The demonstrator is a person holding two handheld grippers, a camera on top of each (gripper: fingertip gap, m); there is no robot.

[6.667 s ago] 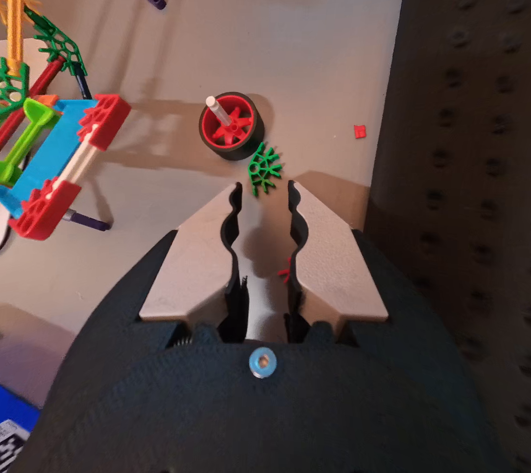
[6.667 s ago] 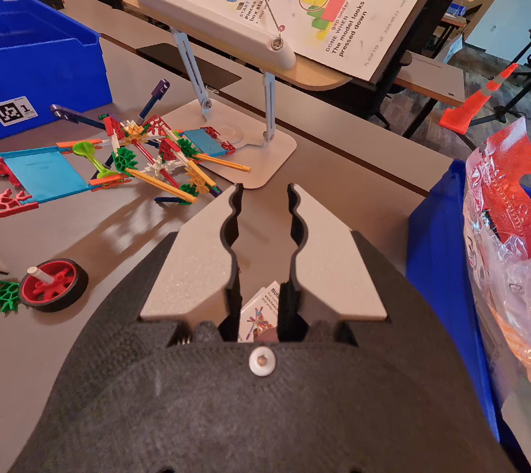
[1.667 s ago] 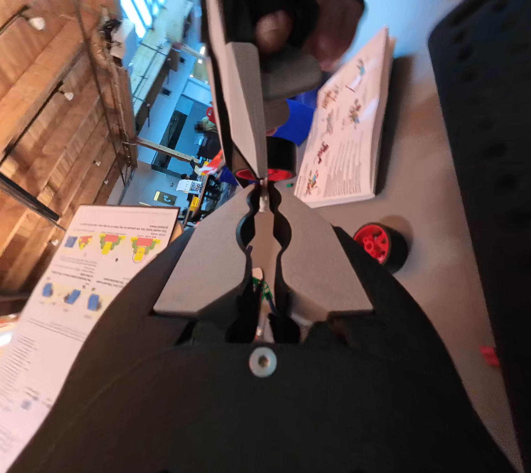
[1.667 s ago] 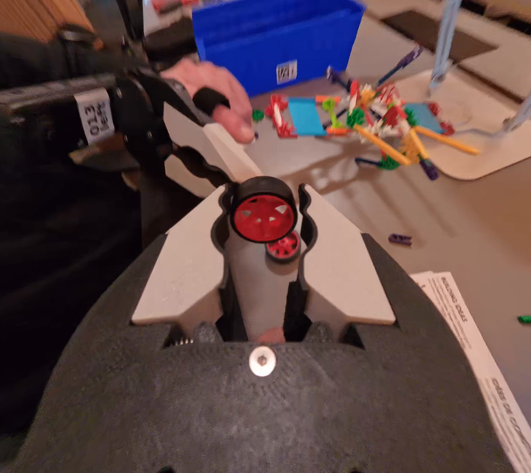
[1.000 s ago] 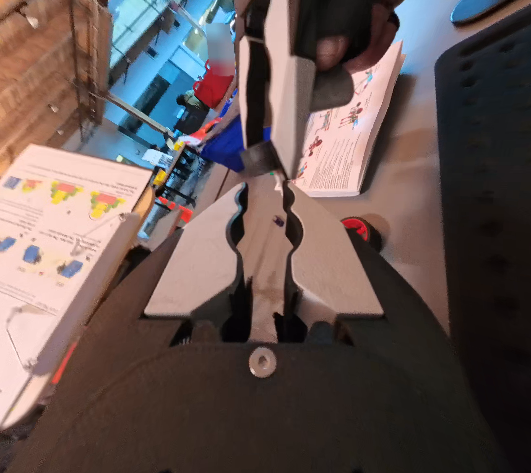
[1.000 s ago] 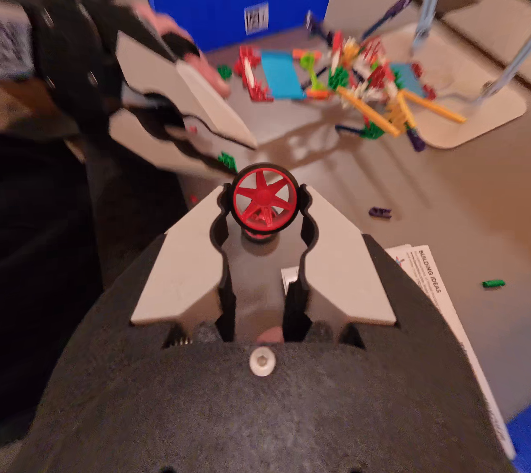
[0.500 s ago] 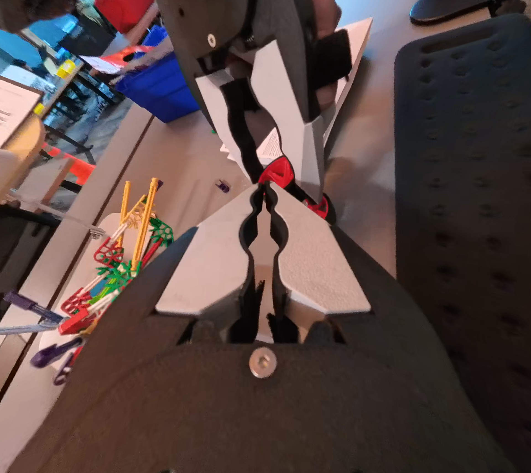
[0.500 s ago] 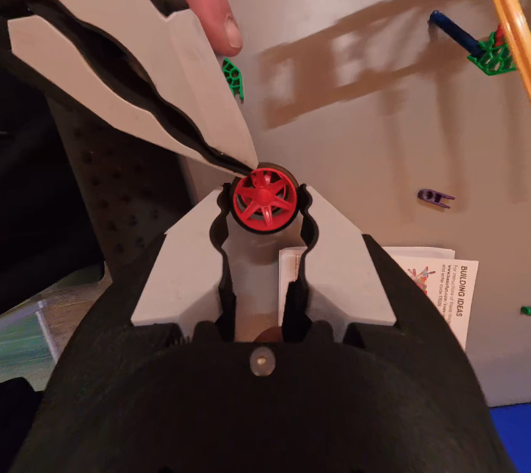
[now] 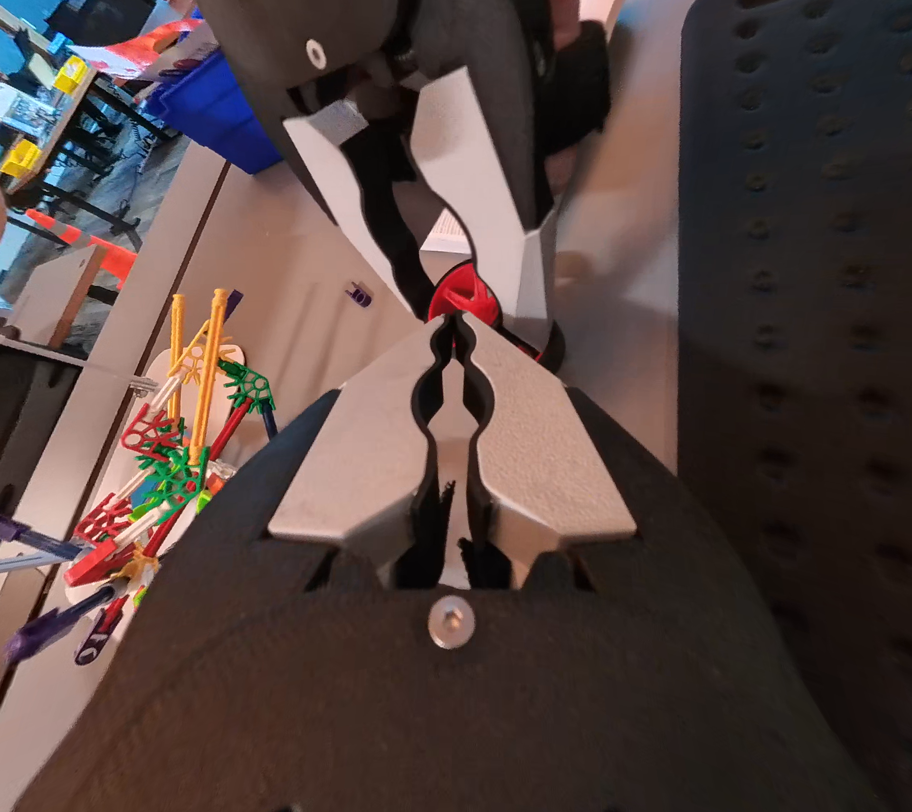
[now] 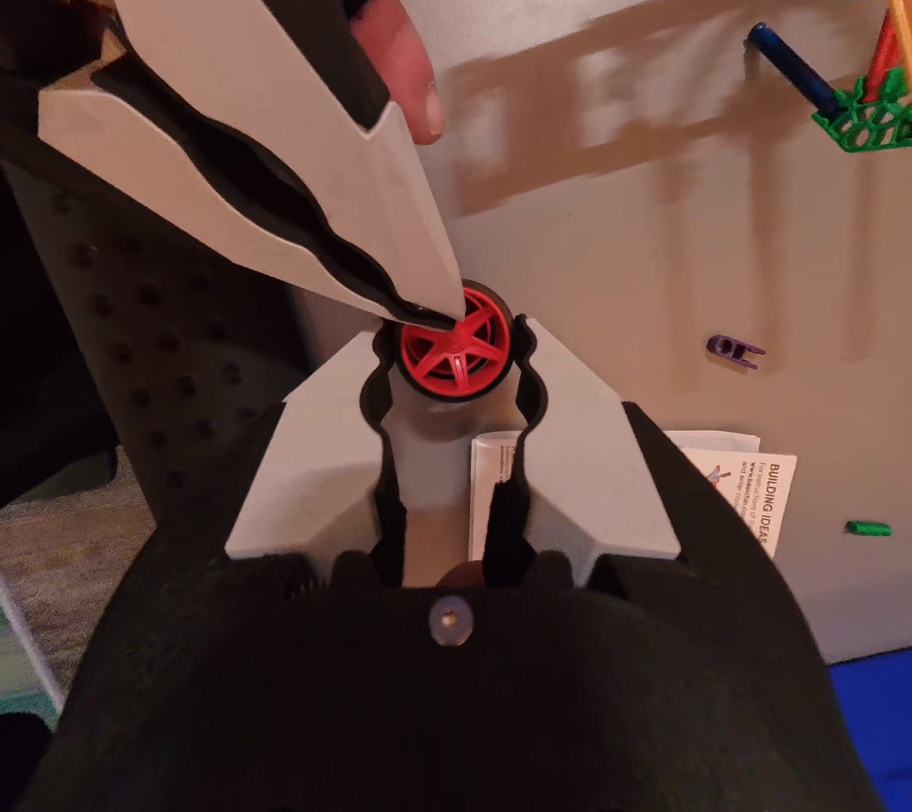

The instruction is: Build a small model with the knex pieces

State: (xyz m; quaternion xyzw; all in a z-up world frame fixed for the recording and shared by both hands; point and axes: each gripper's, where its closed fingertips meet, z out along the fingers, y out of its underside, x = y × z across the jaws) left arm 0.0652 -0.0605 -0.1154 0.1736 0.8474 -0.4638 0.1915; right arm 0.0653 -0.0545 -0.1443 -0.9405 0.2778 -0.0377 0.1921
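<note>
My right gripper (image 10: 451, 334) is shut on a red spoked wheel with a black tyre (image 10: 459, 364) and holds it by the tyre just above the grey table (image 10: 641, 245). My left gripper (image 10: 444, 322) comes in from the upper left, its jaws shut and their tips at the wheel's red hub. I cannot tell whether they pinch anything. In the left wrist view my left gripper (image 9: 451, 319) points at the same wheel (image 9: 461, 297), held in the right gripper (image 9: 474, 300). A second wheel (image 9: 548, 344) lies on the table just below.
A colourful rod-and-connector model (image 9: 172, 458) stands to the left and also shows in the right wrist view (image 10: 878, 48). A purple connector (image 10: 735, 350), a small green piece (image 10: 867, 528) and a booklet (image 10: 740, 487) lie on the table. A dark perforated mat (image 9: 799, 245) borders the table. The grippers are tip to tip, or close to it.
The left gripper opened about a second ago, then shut again and brought its tips onto the wheel's hub. The right gripper kept hold of the wheel and tilted down toward the table.
</note>
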